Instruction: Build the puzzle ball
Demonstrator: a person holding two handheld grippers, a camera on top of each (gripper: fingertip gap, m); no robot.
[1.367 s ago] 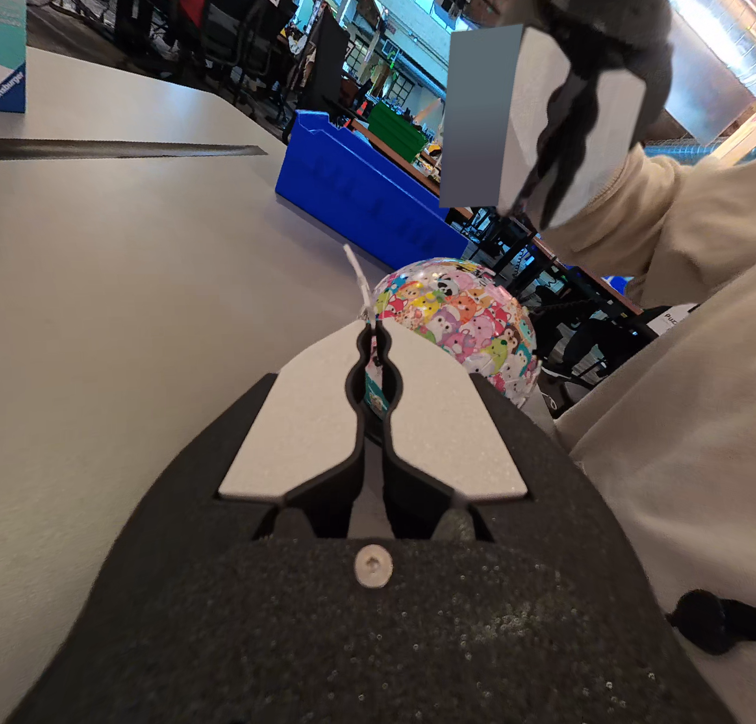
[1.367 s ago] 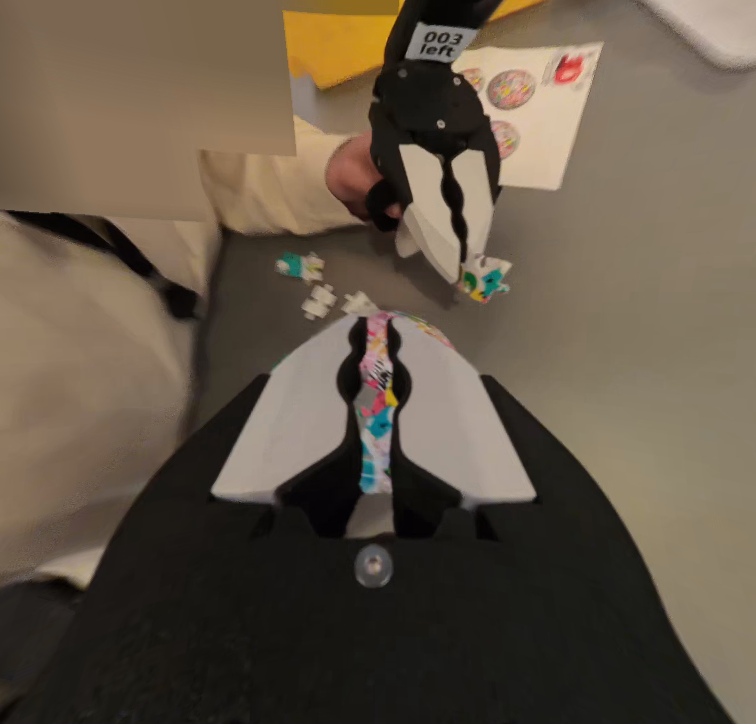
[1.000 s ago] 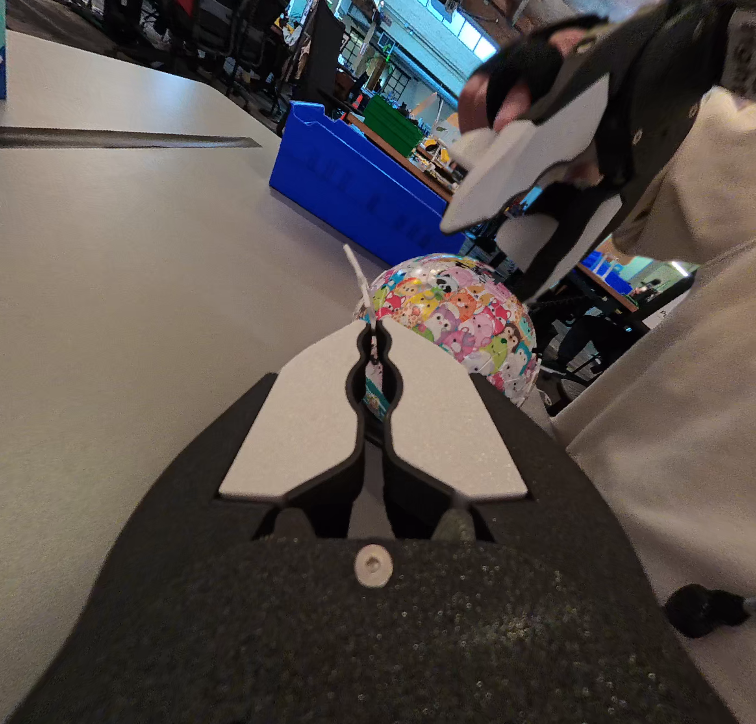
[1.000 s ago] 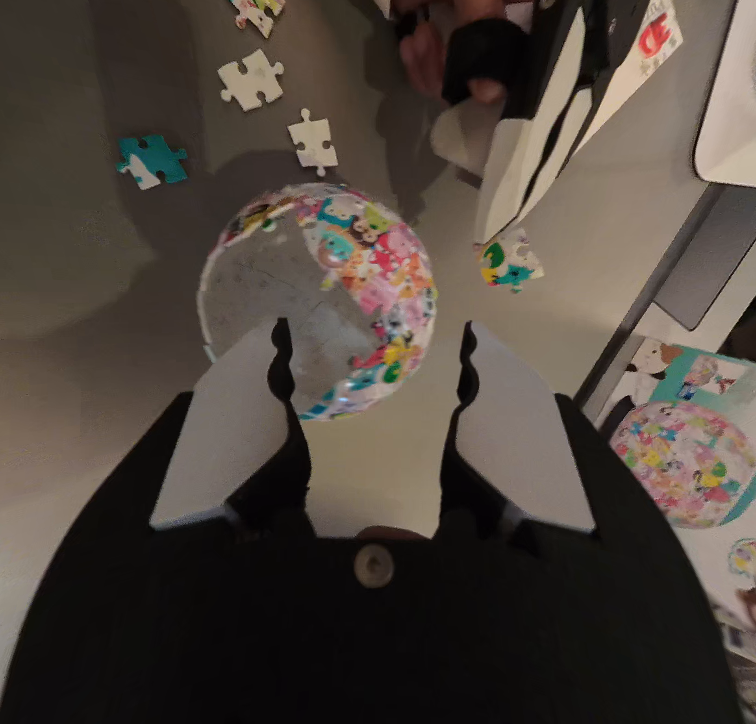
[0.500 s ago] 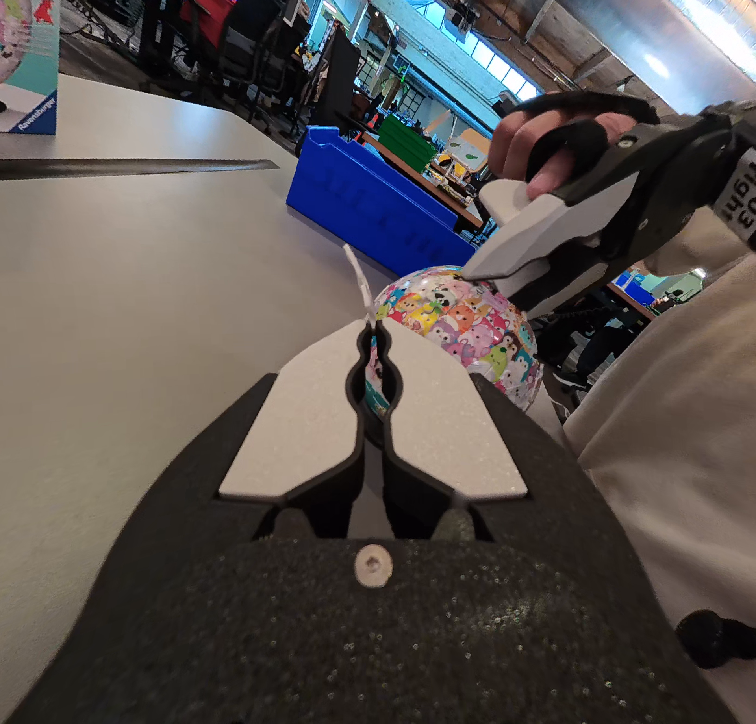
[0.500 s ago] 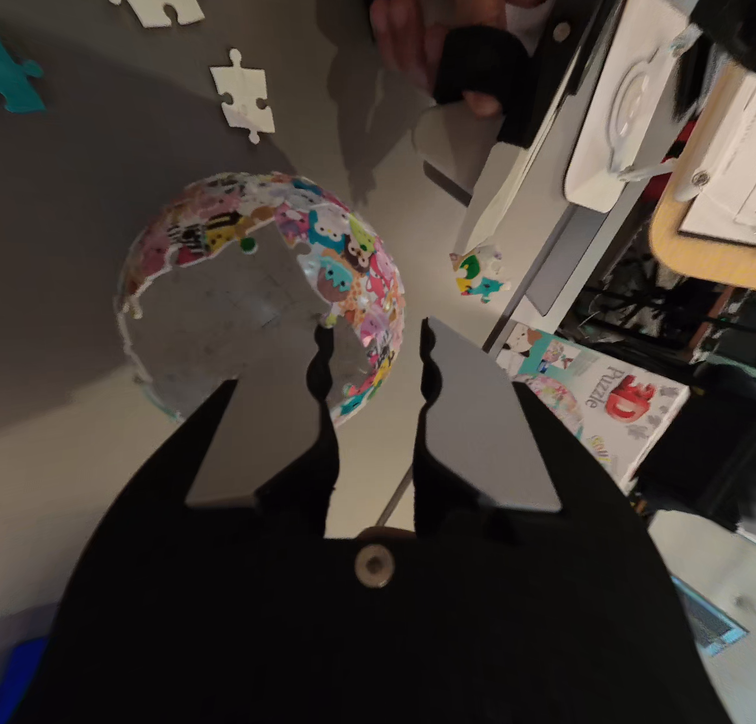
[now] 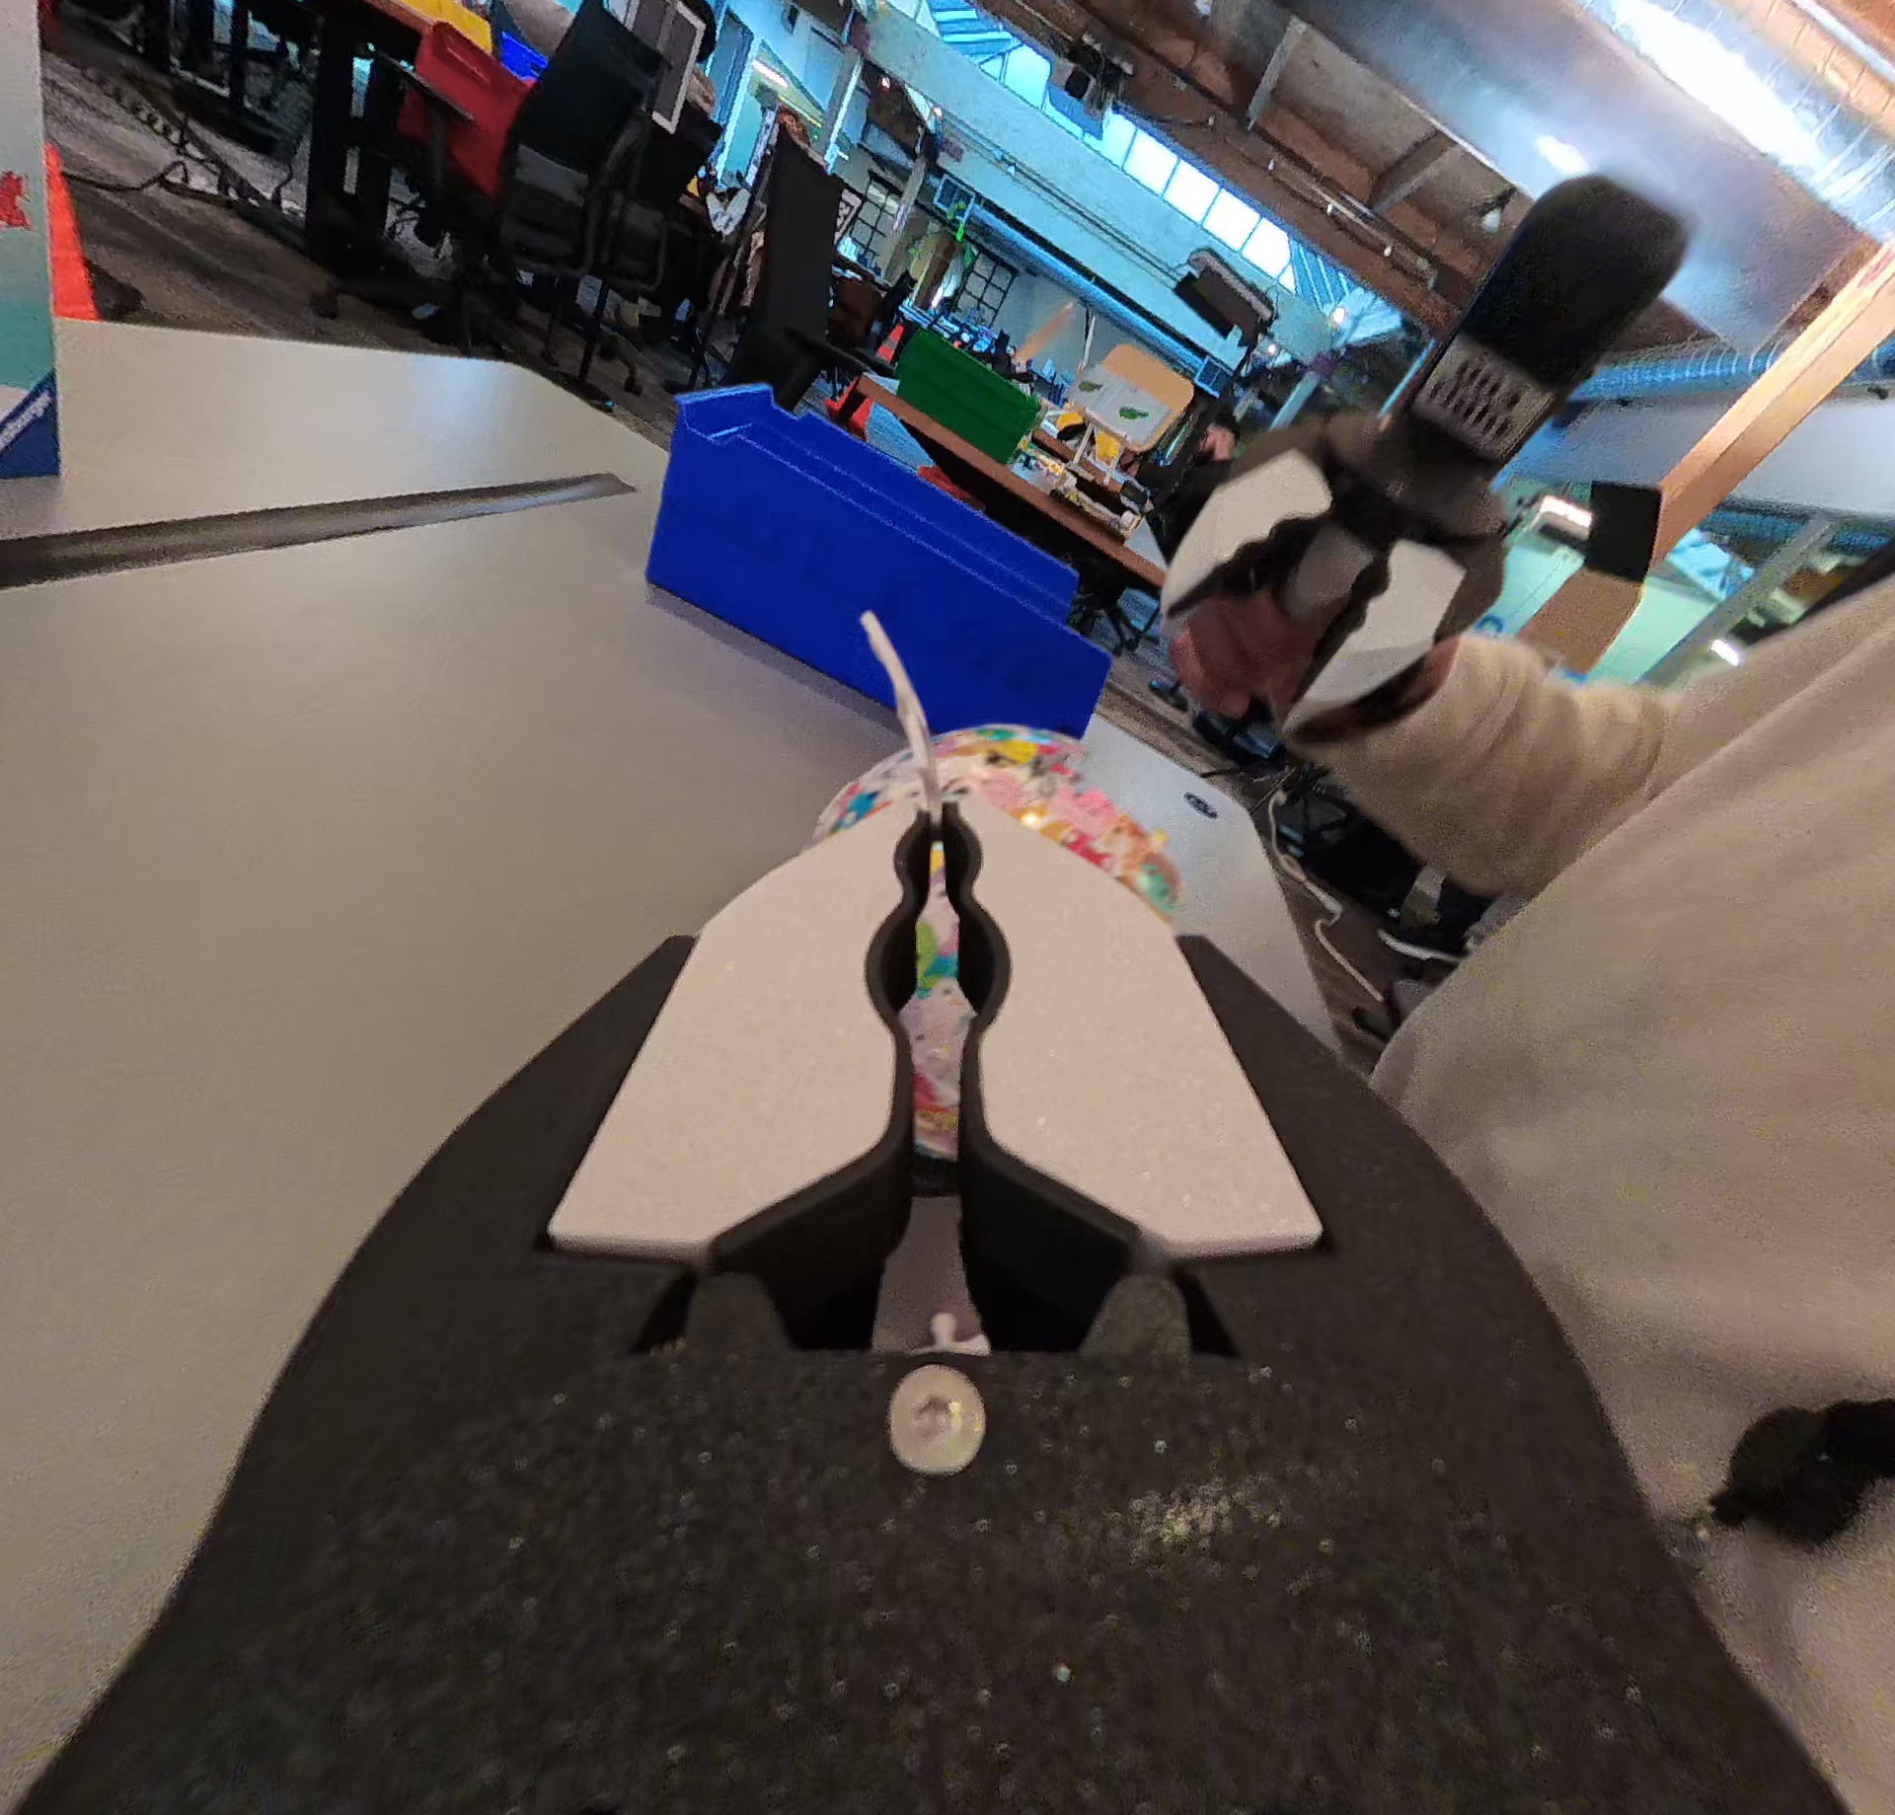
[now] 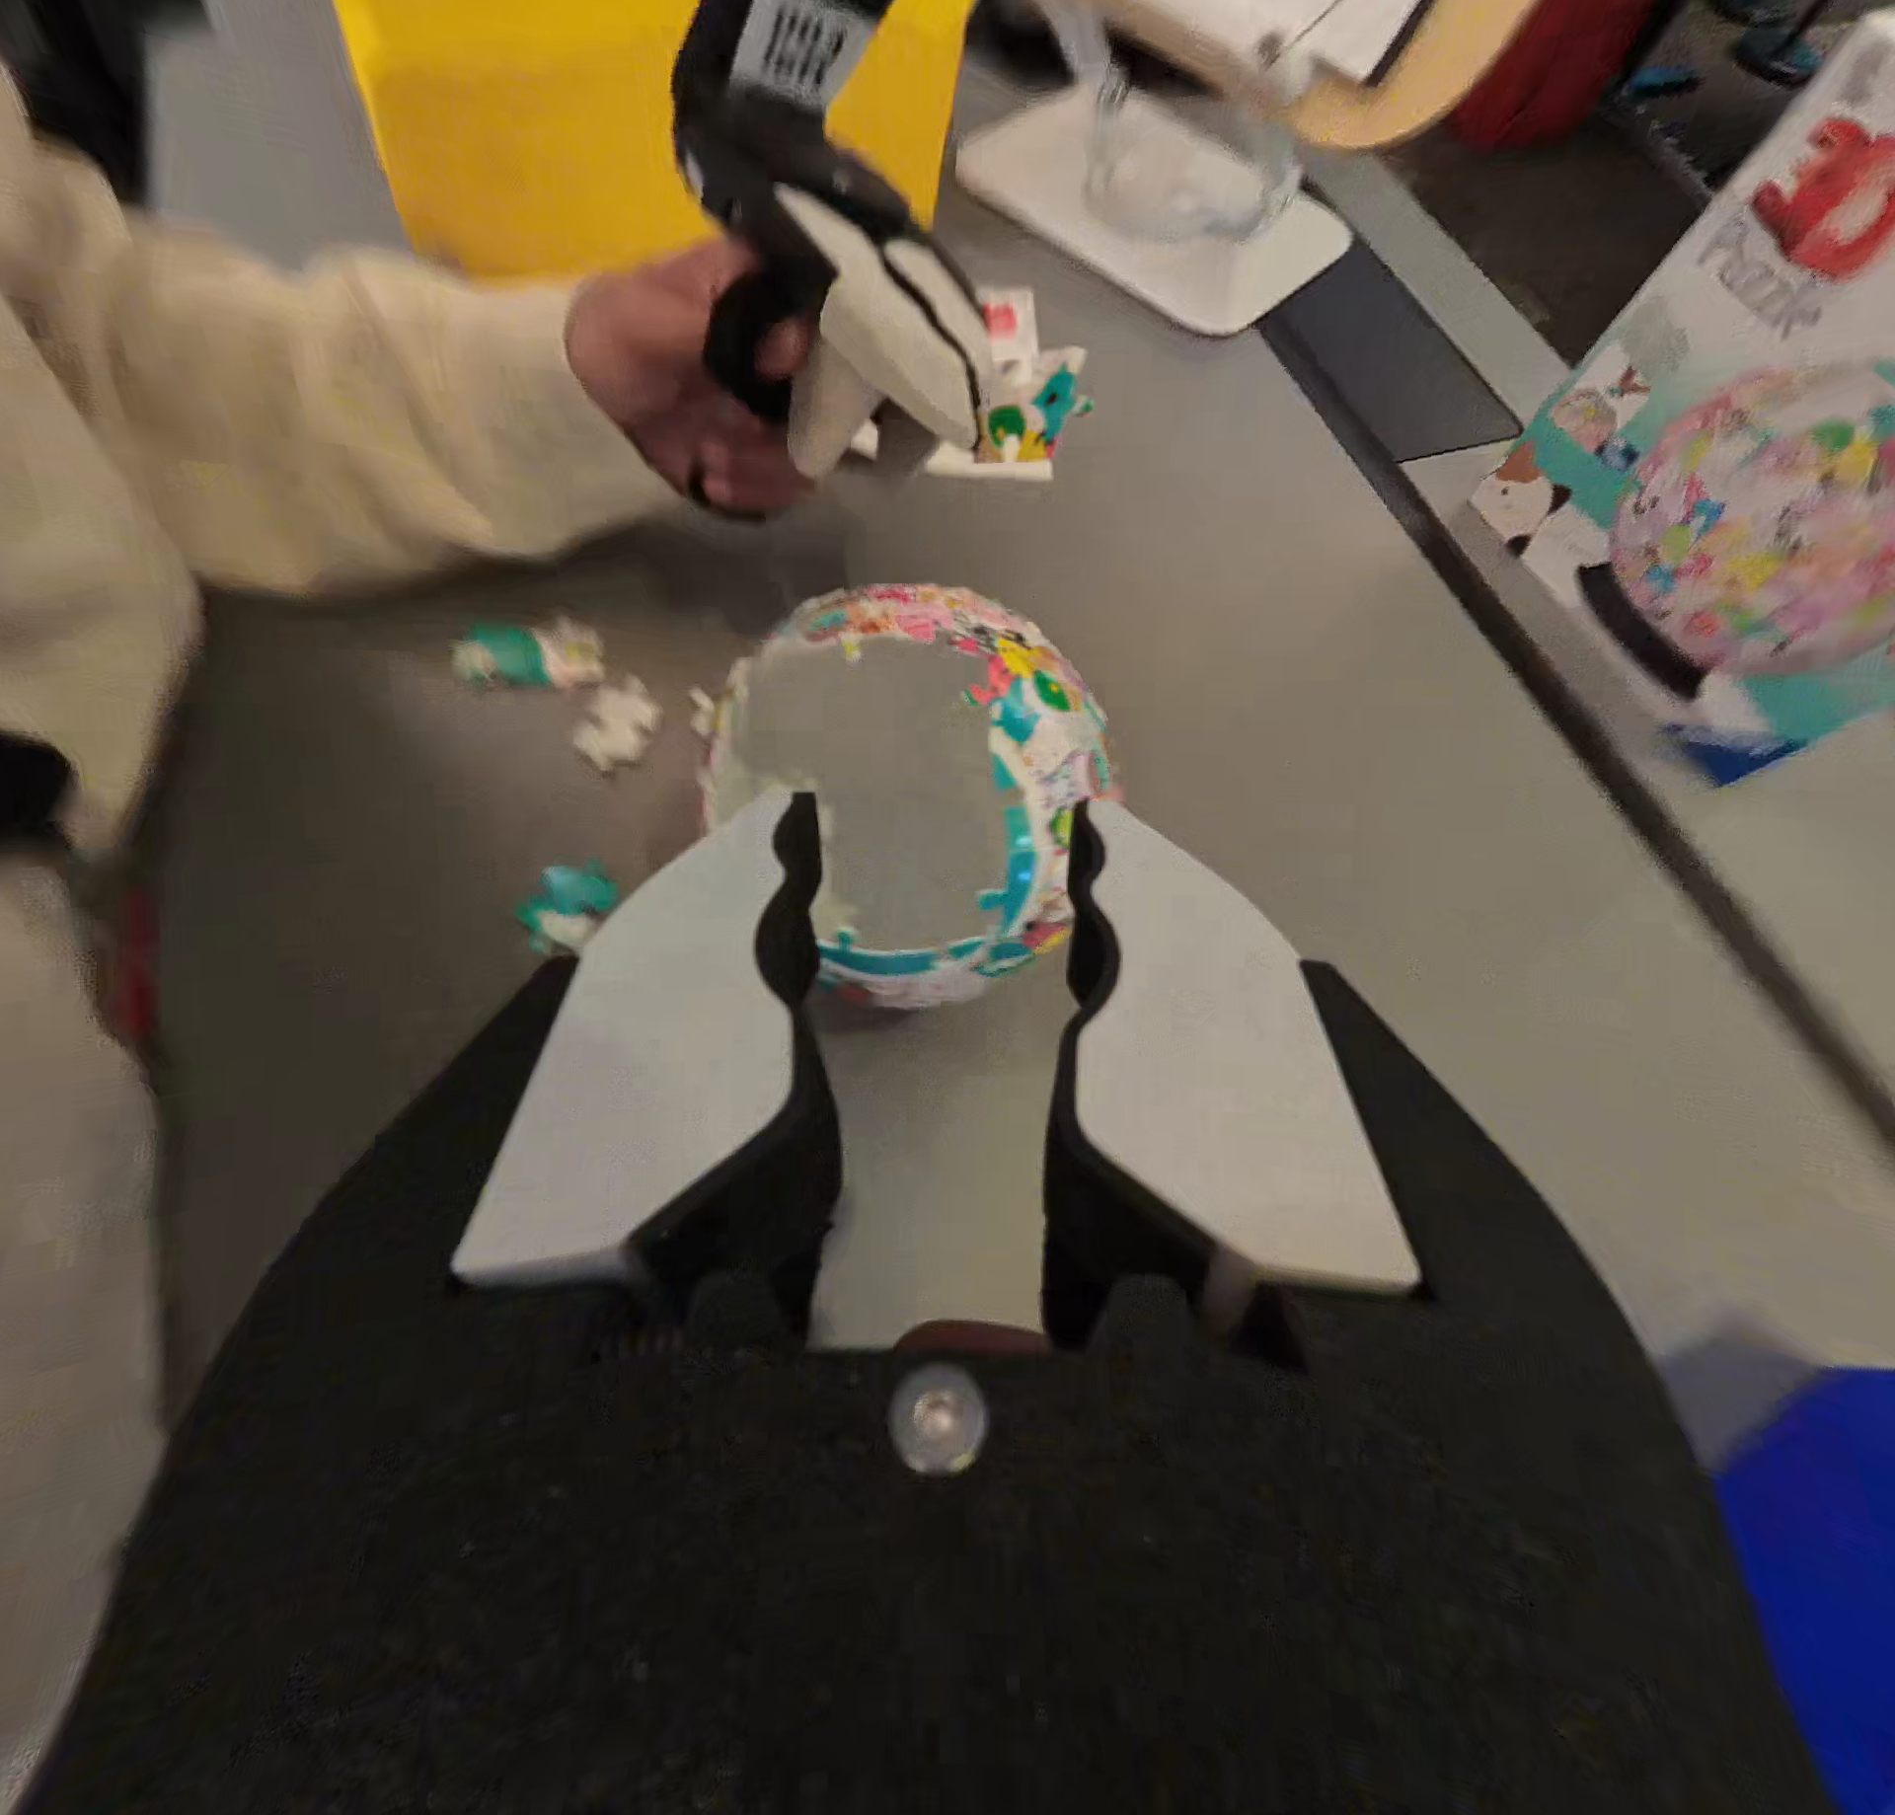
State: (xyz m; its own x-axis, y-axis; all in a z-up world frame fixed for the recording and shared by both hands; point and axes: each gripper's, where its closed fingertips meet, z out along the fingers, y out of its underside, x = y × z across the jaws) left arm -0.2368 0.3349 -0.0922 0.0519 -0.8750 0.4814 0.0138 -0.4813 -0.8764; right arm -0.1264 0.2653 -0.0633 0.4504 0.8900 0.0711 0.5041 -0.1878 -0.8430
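On the grey counter (image 8: pixel 1282 740), a scatter of loose puzzle pieces (image 8: pixel 615 720) is seen at the left, just beside a cream sleeve (image 8: pixel 308 412). Above them the left gripper (image 8: pixel 974 402) is held in a hand (image 8: pixel 656 382), tilted down and to the right, its fingers pressed on a coloured puzzle piece (image 8: pixel 1025 417) that is lifted clear of the counter. Nearer the middle, the half-built puzzle ball (image 8: pixel 1036 740) rests on the counter with its open, jagged rim turned toward the right wrist camera. The right gripper (image 8: pixel 938 843) is held above and near the ball, its fingers spread with nothing between them. To the right of the ball, bare counter runs to a dark seam (image 8: pixel 1538 576), beyond which a puzzle box (image 8: pixel 1692 494) stands. In the left wrist view, a blue bin (image 7: pixel 861 556) sits past the ball (image 7: pixel 1036 792) near the counter's far edge, and open surface lies at the left.
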